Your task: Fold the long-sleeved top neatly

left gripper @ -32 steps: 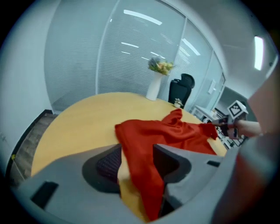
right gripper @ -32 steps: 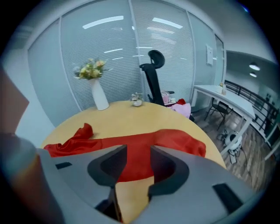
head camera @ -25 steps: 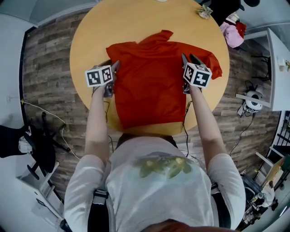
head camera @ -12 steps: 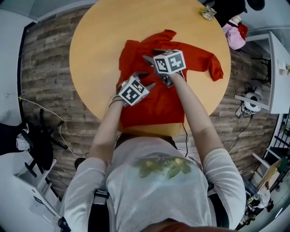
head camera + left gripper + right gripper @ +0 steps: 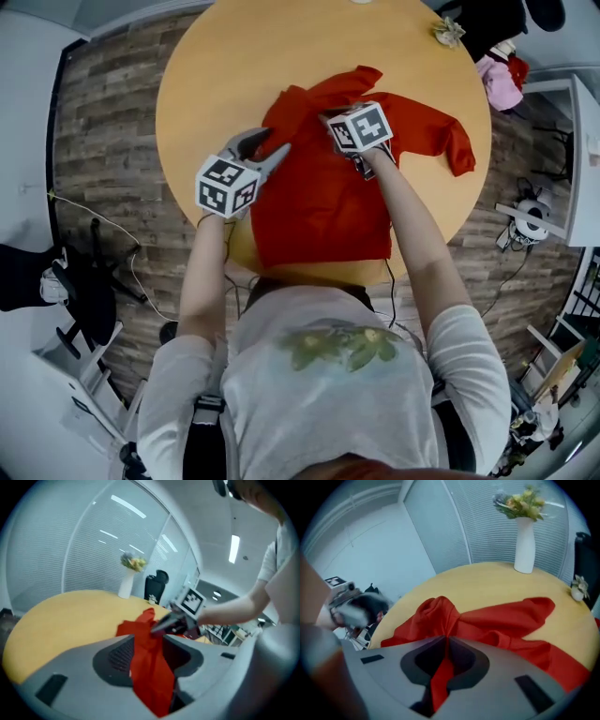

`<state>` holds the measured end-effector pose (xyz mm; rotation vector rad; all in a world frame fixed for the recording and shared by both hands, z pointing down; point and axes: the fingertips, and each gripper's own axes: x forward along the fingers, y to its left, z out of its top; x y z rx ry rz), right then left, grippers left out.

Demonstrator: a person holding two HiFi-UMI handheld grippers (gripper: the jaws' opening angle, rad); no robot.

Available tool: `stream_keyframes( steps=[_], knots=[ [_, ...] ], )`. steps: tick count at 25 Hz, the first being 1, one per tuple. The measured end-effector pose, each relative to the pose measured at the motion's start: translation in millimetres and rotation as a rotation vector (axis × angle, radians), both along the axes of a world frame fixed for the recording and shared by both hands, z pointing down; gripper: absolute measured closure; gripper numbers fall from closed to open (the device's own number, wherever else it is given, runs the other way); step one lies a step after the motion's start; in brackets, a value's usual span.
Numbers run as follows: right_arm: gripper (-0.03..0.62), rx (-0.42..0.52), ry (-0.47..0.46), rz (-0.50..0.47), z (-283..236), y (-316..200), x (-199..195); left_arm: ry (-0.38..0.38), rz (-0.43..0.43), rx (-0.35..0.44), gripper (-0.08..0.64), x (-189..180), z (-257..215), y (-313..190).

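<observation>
Bright, even ceiling light (fisheye-warped edges, blurred foregrounds).

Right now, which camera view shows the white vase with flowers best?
The right gripper view: the white vase stands large, upright and whole on the table. The left gripper view shows the vase small and distant. The head view does not show it clearly.

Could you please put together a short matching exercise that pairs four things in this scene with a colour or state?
Things:
A. top
B. vase
C. table
D. left gripper

Colour or state:
1. white
2. shut on a fold of fabric
3. yellow, round
4. red

Pairs: A-4, B-1, C-3, D-2
</observation>
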<state>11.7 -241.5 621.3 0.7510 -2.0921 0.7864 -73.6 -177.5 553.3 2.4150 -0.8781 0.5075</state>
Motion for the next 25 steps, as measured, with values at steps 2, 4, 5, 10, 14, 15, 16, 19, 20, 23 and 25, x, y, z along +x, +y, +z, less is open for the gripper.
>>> stream_keyframes(
  steps=[2,4,5,10,14,15,16,19,20,23,25],
  knots=[
    [0.557,-0.046,-0.024,0.021,-1,23,22,0.038,-0.094,0.013,0.374,-32,-13,-36],
    [0.557,-0.063,-0.010,0.028,1,46,46,0.018,-0.127,0.024,0.374,-46,-18,-70],
    [0.557,-0.061,-0.004,0.030,1,56,57,0.003,-0.120,0.020,0.373,-43,-18,-85],
    [0.557,-0.054,-0.022,0.109,2,82,83,-0.110,0.085,-0.116,0.371,35,26,-119],
    [0.557,-0.041,-0.019,0.134,0,87,82,-0.295,0.224,-0.200,0.379,84,74,-107],
    [0.557,-0.034,-0.015,0.132,-1,87,82,-0.327,0.198,-0.187,0.427,82,79,-109],
    [0.557,-0.025,-0.011,0.130,-2,86,82,-0.332,0.144,-0.162,0.540,76,79,-114],
    [0.557,0.018,-0.014,0.130,-8,80,83,-0.193,-0.084,-0.099,0.540,31,51,-136],
    [0.557,0.044,-0.020,0.136,-12,75,82,-0.141,-0.171,-0.069,0.540,5,35,-143],
    [0.557,0.190,-0.062,0.200,-31,46,75,-0.041,-0.425,0.039,0.540,-94,-18,-157],
    [0.551,0.316,-0.098,0.255,-52,22,66,-0.011,-0.569,0.075,0.540,-161,-39,-153]
  ],
)
